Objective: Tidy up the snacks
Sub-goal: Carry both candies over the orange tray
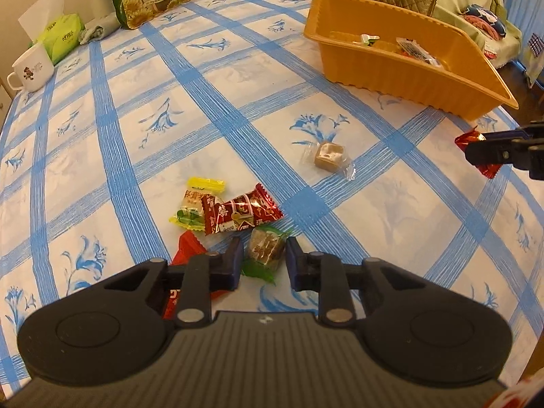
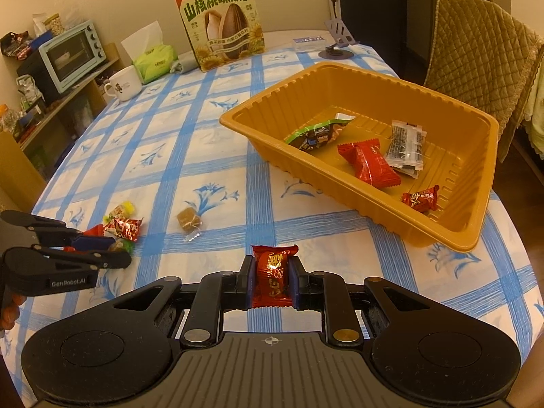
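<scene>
Big blue-and-white checked table (image 2: 204,142), with the orange ribbed plastic tray (image 2: 289,102) sitting toward its far right, already holding a few packets. I reckon I'm mid-sort: both hands are loaded and the tray is the target.

The right gripper (image 2: 272,278) is clamped on a red foil-wrapped candy (image 2: 273,272), jaws narrow, pads pressing both sides, and it's hanging above the table just short of the tray's near corner. To do this bit well I'd carry it clear over the rim before letting go, so it drops inside and doesn't bounce off the sloped wall.

The left gripper (image 1: 264,243) is down at the little pile, jaws closed in on a brown candy in a green wrapper (image 1: 267,253); the pads look to be right on it. I'd lift straight up so the red-and-white wrapped sweet (image 1: 241,212) touching it doesn't get dragged along. A clear-wrapped brown cube (image 1: 328,156) waits on its own nearby.
</scene>
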Available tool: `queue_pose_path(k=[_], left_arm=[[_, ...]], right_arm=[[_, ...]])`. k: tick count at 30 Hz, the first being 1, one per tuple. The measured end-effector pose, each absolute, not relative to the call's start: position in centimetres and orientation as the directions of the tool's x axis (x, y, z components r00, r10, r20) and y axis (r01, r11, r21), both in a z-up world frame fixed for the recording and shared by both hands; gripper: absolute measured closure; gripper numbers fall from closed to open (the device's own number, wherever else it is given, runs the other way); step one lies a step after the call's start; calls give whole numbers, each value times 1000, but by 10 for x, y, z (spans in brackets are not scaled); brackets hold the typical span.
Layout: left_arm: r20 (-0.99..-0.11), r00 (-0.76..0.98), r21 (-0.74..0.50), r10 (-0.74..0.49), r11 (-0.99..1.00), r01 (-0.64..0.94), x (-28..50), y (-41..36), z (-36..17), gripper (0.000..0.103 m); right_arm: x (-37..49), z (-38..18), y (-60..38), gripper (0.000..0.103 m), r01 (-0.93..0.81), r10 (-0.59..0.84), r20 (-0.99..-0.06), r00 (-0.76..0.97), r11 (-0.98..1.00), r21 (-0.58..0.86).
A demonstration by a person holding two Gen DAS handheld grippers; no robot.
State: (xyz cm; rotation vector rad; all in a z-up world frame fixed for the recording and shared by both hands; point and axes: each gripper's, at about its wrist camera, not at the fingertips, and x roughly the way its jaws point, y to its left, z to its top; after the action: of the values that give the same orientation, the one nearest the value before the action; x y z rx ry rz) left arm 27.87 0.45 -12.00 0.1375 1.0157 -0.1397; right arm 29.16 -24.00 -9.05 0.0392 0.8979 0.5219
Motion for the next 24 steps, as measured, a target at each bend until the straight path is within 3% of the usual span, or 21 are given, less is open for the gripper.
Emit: queue_pose_path(k=[24], left_arm=[[-802, 589, -11, -98, 989, 150, 258, -16, -78, 81]], right_arm=[[272, -67, -262, 82, -417, 470, -713, 521, 869, 268]])
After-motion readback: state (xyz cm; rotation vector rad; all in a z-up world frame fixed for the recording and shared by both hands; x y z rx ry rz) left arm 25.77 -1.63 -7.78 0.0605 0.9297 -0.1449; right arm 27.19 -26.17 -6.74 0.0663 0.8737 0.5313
